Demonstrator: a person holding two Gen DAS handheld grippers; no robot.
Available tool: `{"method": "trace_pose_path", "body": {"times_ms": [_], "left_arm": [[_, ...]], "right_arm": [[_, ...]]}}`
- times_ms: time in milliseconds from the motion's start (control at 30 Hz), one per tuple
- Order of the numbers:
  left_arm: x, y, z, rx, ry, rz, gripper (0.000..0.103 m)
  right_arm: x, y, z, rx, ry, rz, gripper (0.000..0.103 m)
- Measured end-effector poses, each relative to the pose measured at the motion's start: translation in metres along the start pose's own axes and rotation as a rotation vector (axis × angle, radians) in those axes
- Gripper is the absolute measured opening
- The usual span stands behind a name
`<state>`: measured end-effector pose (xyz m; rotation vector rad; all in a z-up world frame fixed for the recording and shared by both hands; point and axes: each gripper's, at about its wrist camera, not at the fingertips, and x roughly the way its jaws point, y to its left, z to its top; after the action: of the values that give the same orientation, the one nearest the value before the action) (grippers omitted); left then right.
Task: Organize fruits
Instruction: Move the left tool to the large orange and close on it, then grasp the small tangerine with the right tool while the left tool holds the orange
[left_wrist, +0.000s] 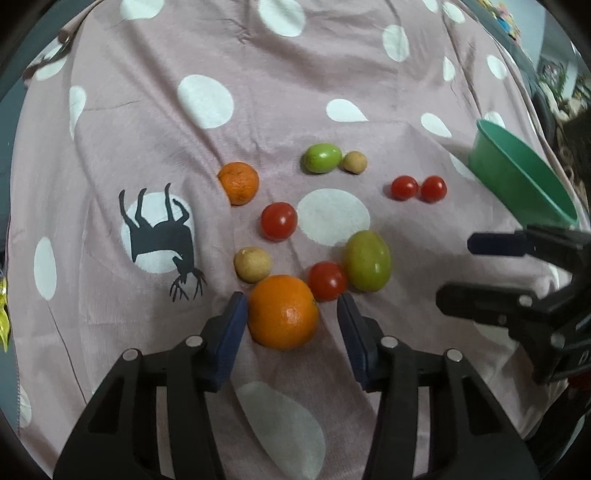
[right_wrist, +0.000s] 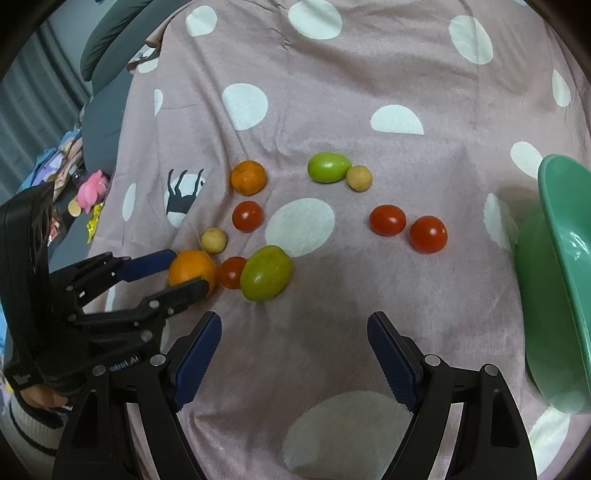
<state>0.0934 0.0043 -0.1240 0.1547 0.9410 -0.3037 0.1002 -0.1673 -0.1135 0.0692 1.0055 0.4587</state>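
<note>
Jaws wide: left gripper (left_wrist: 291, 314) straddles big orange (left_wrist: 282, 312).

Setting: a home, likely a living room. Pink polka-dot cloth (right_wrist: 369, 74) with deer print (left_wrist: 162, 236) as cover; grey cushioned seat (right_wrist: 107, 55) behind; toys and a pink plush (right_wrist: 92, 190) beside it.

Your left gripper (left_wrist: 291, 306) straddles the nearest orange (left_wrist: 282, 312), one finger on each side. Just behind that orange sit a small round fruit (left_wrist: 253, 264) to the left and a tomato (left_wrist: 327, 280) to the right, the tomato touching a large oval fruit (left_wrist: 367, 260) further right. Farther back lie another tomato (left_wrist: 279, 220) and a second orange (left_wrist: 238, 182). Your bowl (right_wrist: 565, 295) stands far right, with two tomatoes (right_wrist: 408, 225) side by side between it and the cluster. Your right gripper (right_wrist: 295, 332) hovers over bare cloth (right_wrist: 369, 92).
</note>
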Motion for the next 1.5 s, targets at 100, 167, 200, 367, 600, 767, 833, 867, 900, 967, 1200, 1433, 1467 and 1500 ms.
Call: {"method": "trace_pose_path", "body": {"times_ms": [100, 167, 200, 367, 600, 767, 833, 867, 900, 967, 1200, 1433, 1467, 1500], "left_arm": [[-0.008, -0.004, 0.001, 0.009, -0.023, -0.08, 0.049], [-0.003, -0.007, 0.002, 0.019, -0.013, -0.052, 0.051], [0.003, -0.006, 0.002, 0.022, 0.0, -0.012, 0.049], [0.018, 0.0, 0.002, 0.01, 0.047, -0.028, 0.043], [0.013, 0.009, 0.002, -0.082, 0.031, -0.088, 0.041], [-0.017, 0.037, 0.012, -0.194, -0.082, -0.096, 0.041], [-0.024, 0.047, 0.016, -0.215, -0.106, -0.071, 0.041], [-0.026, 0.052, 0.018, -0.224, -0.116, -0.059, 0.041], [-0.025, 0.056, 0.019, -0.232, -0.119, -0.051, 0.041], [-0.023, 0.065, 0.021, -0.251, -0.119, -0.051, 0.041], [-0.02, 0.086, 0.019, -0.285, -0.122, -0.054, 0.041], [-0.013, 0.098, 0.017, -0.312, -0.107, -0.061, 0.041], [-0.013, 0.098, 0.016, -0.31, -0.104, -0.057, 0.041], [-0.013, 0.097, 0.016, -0.309, -0.102, -0.056, 0.041]], "right_arm": [[0.001, -0.001, 0.0, -0.001, 0.001, 0.002, 0.083], [0.001, 0.0, 0.0, 0.002, 0.001, 0.0, 0.083], [0.001, -0.001, 0.0, 0.005, 0.0, 0.0, 0.083], [0.001, -0.002, 0.0, 0.0, 0.002, -0.001, 0.083], [0.0, -0.002, 0.007, -0.003, -0.006, 0.002, 0.083], [0.001, 0.006, 0.03, -0.014, -0.049, 0.03, 0.083], [0.007, 0.01, 0.044, -0.008, -0.066, 0.052, 0.081], [0.015, 0.014, 0.054, -0.007, -0.068, 0.065, 0.078], [0.023, 0.016, 0.06, -0.008, -0.062, 0.07, 0.074], [0.045, 0.023, 0.076, -0.014, -0.034, 0.068, 0.07], [0.111, 0.047, 0.112, -0.08, 0.048, -0.009, 0.058], [0.144, 0.072, 0.119, -0.159, 0.069, -0.05, 0.047], [0.147, 0.077, 0.12, -0.187, 0.067, -0.074, 0.043], [0.148, 0.079, 0.12, -0.191, 0.066, -0.082, 0.042]]}}
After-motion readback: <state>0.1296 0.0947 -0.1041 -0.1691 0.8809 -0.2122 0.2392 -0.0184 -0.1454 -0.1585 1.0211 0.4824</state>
